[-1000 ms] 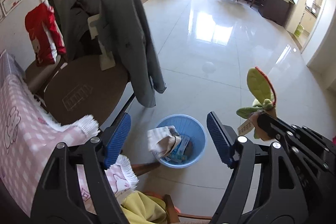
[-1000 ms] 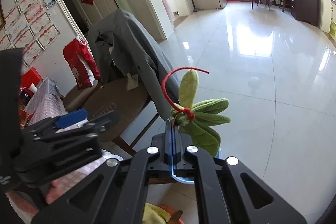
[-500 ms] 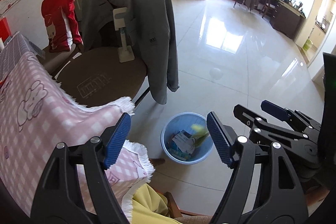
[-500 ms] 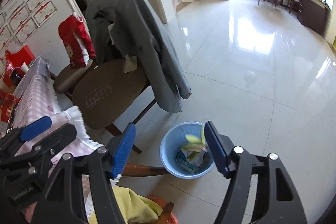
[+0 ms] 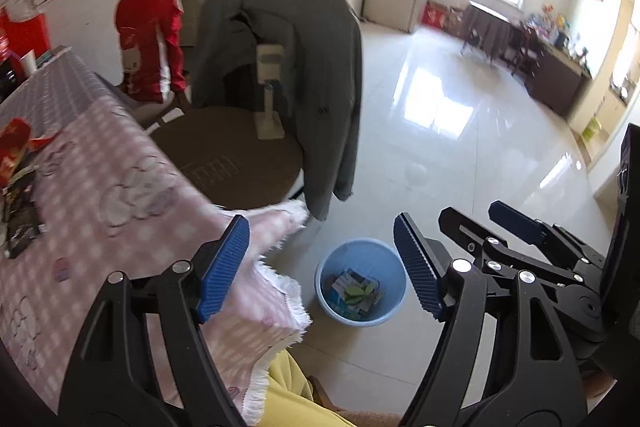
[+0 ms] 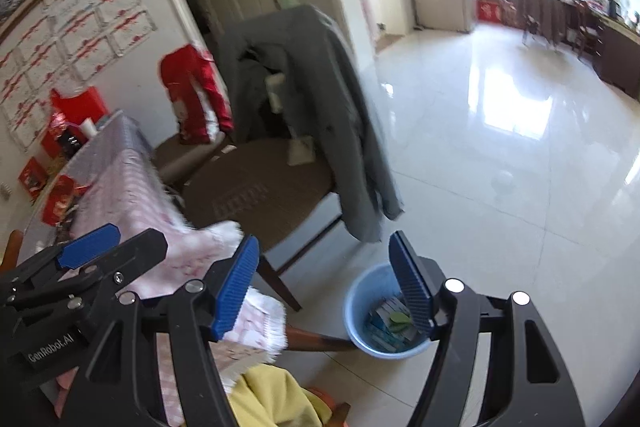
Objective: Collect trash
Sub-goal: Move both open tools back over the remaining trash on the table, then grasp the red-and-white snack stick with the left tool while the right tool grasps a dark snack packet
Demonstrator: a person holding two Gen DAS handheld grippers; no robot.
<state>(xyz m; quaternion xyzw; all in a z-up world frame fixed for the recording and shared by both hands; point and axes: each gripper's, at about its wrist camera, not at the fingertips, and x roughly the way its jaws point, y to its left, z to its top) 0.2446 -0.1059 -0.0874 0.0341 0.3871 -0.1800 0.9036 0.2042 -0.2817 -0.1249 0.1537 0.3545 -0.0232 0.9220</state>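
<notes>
Both fingers (image 5: 322, 267) (image 6: 324, 283) wide apart, empty; left unit (image 6: 52, 343) reads "GenRobot.AI"; bin (image 5: 360, 315) below.

My left tool (image 5: 322, 267) and my right tool (image 6: 324, 283) both stand wide with nothing between the pads, and the blue bin (image 5: 360, 247) lies below them with its mouth unobstructed. To the left, the fringed pink cloth of the worktop (image 5: 120, 195) juts close to the bin. Behind it, the brown chair (image 5: 240, 155) and the grey jacket (image 5: 320, 67) hanging off its back crowd the far-left side. To the right and far, the tiled floor (image 5: 460, 155) is open.
</notes>
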